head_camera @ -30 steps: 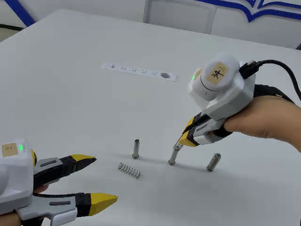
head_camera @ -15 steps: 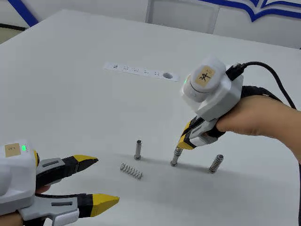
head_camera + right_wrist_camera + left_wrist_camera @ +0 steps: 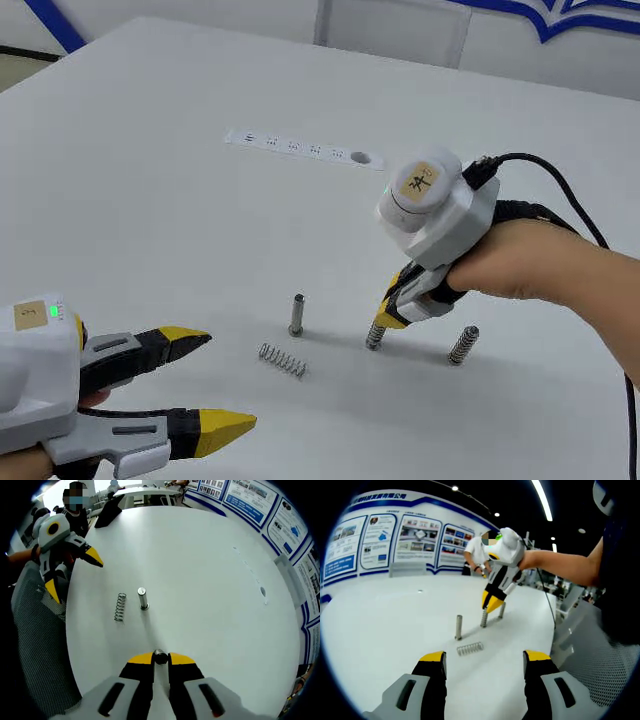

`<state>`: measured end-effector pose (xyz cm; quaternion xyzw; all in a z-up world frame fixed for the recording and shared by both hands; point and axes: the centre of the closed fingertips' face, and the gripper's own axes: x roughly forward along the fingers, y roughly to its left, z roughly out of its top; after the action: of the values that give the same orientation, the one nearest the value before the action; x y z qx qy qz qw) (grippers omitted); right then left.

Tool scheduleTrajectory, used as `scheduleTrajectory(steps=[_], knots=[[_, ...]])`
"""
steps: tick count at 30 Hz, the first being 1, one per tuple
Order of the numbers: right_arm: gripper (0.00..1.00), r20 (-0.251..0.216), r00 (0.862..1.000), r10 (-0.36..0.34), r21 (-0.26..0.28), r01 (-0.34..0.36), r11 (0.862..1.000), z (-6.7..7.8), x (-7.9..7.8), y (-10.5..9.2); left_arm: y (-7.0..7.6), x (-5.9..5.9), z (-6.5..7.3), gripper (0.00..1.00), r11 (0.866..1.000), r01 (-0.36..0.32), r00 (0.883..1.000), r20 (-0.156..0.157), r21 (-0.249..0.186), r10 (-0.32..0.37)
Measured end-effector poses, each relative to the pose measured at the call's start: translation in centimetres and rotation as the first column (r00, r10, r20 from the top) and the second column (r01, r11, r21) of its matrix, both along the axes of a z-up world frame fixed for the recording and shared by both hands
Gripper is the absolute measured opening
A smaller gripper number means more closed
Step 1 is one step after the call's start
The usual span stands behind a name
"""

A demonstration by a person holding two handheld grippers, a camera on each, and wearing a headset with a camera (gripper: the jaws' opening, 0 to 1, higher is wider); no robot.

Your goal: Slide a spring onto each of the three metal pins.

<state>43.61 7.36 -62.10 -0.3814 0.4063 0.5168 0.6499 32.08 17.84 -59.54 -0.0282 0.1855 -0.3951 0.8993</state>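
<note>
Three metal pins stand upright on the white table (image 3: 150, 200). The left pin (image 3: 297, 314) (image 3: 458, 627) (image 3: 143, 598) is bare. A loose spring (image 3: 282, 360) (image 3: 470, 648) (image 3: 120, 606) lies in front of it. The right pin (image 3: 461, 344) (image 3: 501, 610) wears a spring. My right gripper (image 3: 388, 318) (image 3: 491, 602) (image 3: 160, 659) is shut on a spring around the middle pin (image 3: 375, 336) (image 3: 483, 617), whose top shows between the jaws. My left gripper (image 3: 215, 383) (image 3: 485, 661) (image 3: 75, 575) hovers open at the near left, holding nothing.
A white power strip (image 3: 300, 148) lies flat at the far side of the table. A black cable (image 3: 560, 180) trails from the right gripper over the person's arm. A grey mesh surface (image 3: 600, 645) borders the table.
My right gripper has moved down and slightly left, and the spring it holds now sits lower on the middle pin. The left gripper has stayed put.
</note>
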Motion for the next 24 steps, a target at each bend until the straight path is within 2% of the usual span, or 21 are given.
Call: scheduleTrajectory(steps=[13,18,24], knots=[[0.13,0.006,1.0,-0.001,0.001,0.001,1.0,-0.7,0.0,-0.1,-0.1,0.1,-0.1,0.63,1.0,0.005,1.0,-0.002,0.001,-0.005],[0.14,0.022,1.0,0.001,0.011,-0.001,1.0,0.0,-0.1,-0.1,-0.1,0.2,0.0,0.63,1.0,0.007,1.0,0.0,0.001,-0.007],[0.15,0.053,0.999,0.005,0.038,-0.007,0.999,1.3,-0.5,0.3,-0.4,0.2,0.1,0.63,1.0,0.014,1.0,0.003,0.002,-0.014]])
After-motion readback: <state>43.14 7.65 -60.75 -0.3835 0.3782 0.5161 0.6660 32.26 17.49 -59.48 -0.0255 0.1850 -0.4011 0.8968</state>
